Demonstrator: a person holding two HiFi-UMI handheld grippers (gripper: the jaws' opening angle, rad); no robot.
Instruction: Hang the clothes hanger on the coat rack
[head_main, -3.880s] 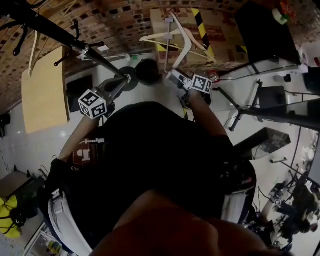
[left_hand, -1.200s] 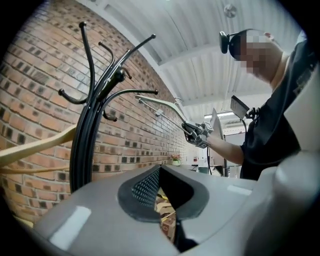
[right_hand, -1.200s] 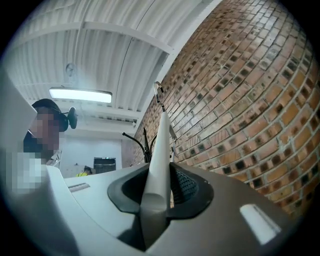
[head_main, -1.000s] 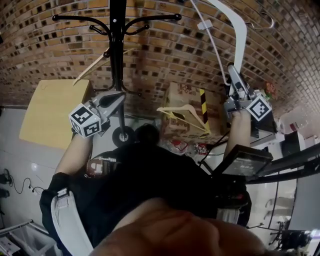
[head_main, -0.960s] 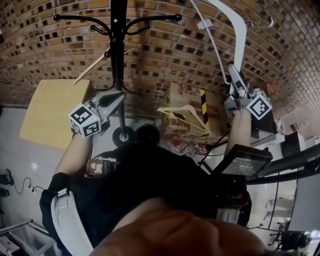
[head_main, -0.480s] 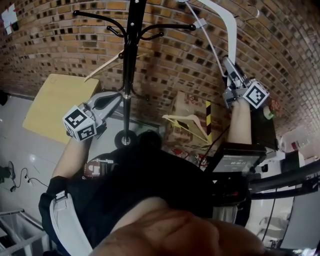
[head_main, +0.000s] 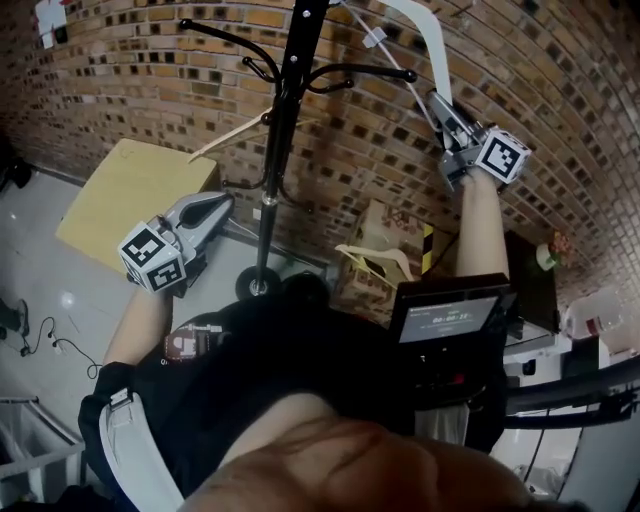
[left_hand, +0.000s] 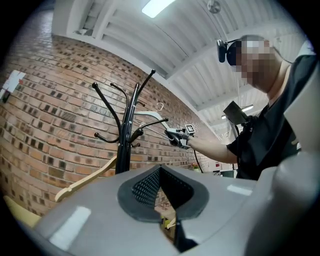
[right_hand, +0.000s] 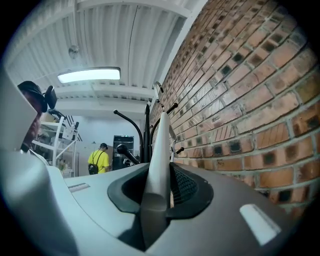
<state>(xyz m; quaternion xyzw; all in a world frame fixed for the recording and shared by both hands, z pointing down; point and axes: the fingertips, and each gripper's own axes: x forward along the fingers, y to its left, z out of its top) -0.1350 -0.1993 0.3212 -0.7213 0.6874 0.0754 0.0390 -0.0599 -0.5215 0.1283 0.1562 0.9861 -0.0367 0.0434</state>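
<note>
A black coat rack (head_main: 290, 130) stands against the brick wall, its curved arms spreading near the top. My right gripper (head_main: 437, 100) is raised to the rack's right, shut on the lower arm of a white clothes hanger (head_main: 425, 30). In the right gripper view the white clothes hanger (right_hand: 159, 145) runs up between the jaws, its wire hook (right_hand: 159, 87) close to the coat rack (right_hand: 146, 132). My left gripper (head_main: 225, 200) hangs lower, left of the pole, shut with nothing in it. The left gripper view shows the left gripper (left_hand: 160, 170), the coat rack (left_hand: 125, 145) and the right gripper (left_hand: 172, 135).
A wooden hanger (head_main: 235, 135) hangs on the rack's left side. A cardboard box (head_main: 385, 250) with more hangers sits by the wall. A pale wooden board (head_main: 130, 195) lies at the left, and a dark screen (head_main: 445, 320) at the right. A person in yellow (right_hand: 100, 160) stands far off.
My right gripper has carried the white hanger up and leftward, closer to the rack's arms. The left gripper has shifted a little, and the whole view has swung round.
</note>
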